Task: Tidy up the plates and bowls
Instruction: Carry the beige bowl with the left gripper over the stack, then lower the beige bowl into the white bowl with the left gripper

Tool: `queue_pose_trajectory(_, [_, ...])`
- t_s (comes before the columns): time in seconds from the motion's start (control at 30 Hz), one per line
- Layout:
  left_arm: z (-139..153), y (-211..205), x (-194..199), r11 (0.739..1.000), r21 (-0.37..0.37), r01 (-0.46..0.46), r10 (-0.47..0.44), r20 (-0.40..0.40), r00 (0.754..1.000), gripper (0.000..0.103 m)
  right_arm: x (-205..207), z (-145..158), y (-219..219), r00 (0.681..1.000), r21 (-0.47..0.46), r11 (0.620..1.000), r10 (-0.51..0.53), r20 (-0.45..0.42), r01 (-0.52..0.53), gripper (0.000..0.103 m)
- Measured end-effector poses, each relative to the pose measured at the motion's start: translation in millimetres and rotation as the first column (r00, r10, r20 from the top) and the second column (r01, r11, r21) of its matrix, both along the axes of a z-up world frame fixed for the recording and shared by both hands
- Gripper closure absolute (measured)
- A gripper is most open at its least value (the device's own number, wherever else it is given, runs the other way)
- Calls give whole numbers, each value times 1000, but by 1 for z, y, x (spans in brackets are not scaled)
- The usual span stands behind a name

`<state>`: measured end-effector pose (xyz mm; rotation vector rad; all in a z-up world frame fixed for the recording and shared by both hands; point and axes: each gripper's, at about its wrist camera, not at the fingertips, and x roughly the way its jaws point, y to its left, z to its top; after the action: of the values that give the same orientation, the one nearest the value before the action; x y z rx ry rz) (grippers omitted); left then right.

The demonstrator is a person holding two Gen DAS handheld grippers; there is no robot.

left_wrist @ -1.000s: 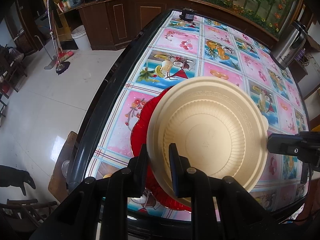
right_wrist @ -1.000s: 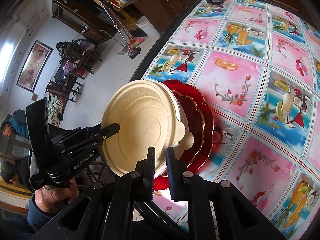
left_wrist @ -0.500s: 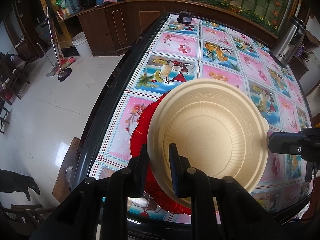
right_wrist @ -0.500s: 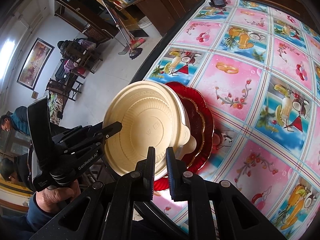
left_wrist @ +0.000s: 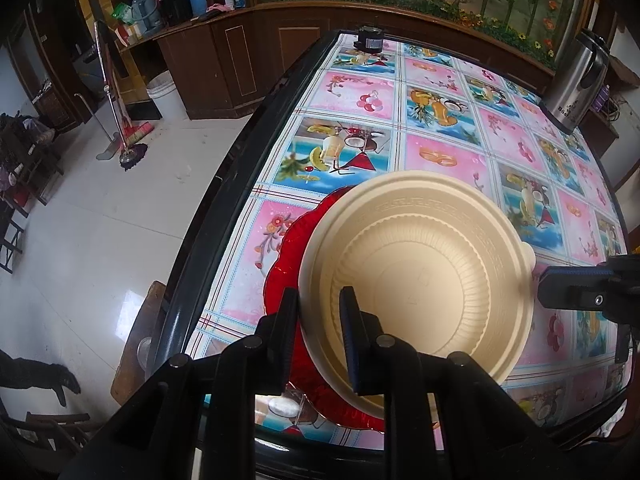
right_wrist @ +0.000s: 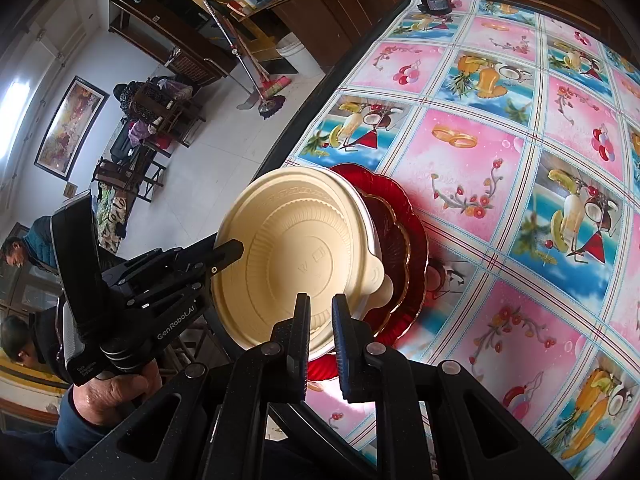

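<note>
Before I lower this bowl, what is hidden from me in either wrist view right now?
- Left wrist: the cream bowl covers most of the red plates; their count and centre are hidden.
- Right wrist: whether a second bowl nests under the cream bowl is unclear; only a white edge shows.
- Right wrist: the right gripper hides the bowl's near rim.
- Left wrist: the table's near edge is behind the left gripper.

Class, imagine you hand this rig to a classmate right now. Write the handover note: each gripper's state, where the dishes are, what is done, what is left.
Left gripper: shut on the rim of the cream bowl, holding it tilted above the red plates.
Right gripper: empty, jaws nearly closed, near the bowl's opposite rim.
Done: two red plates are stacked at the edge of the table.
Left: lower the bowl onto the stack, probably, and release. A second cream rim seems nested under the bowl; check it.
</note>
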<state>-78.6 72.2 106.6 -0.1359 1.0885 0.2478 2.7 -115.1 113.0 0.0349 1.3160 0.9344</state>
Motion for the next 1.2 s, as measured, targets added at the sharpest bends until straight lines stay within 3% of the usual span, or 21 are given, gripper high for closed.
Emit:
queue_pose_trajectory(0.13, [1,0,0,1000,-7,-1,1,1,1000,81,-1,0,-1,1000,1,1000,1,-3,-1,89])
queue_pose_trajectory(0.33, [16,4,-2,999,-53,1,2,48,999,54,2,11,-13,1000,33,999,-22,11,22,89])
queue_pose_trajectory(0.5, [35,12,-8,993,-119,3,9,100,995,54,12,18,-33,996,56,994,-91,14,90,89])
queue_pose_trajectory(0.63, [44,43,-16,985,-169,-46,69,130,989,54,27,7,-53,985,38,984,-173,-13,173,89])
queue_pose_trajectory(0.87, [-13,97,-25,933,-316,-171,171,-28,985,54,30,-26,-57,983,-22,984,-176,-58,175,89])
queue_pose_trajectory(1.03, [-41,88,-21,938,-317,-143,126,-74,989,54,29,-43,-54,984,-59,985,-168,-56,165,89])
queue_pose_trajectory(1.2, [-50,87,-17,944,-305,-127,106,-85,991,59,29,-52,-51,985,-75,984,-165,-51,161,89])
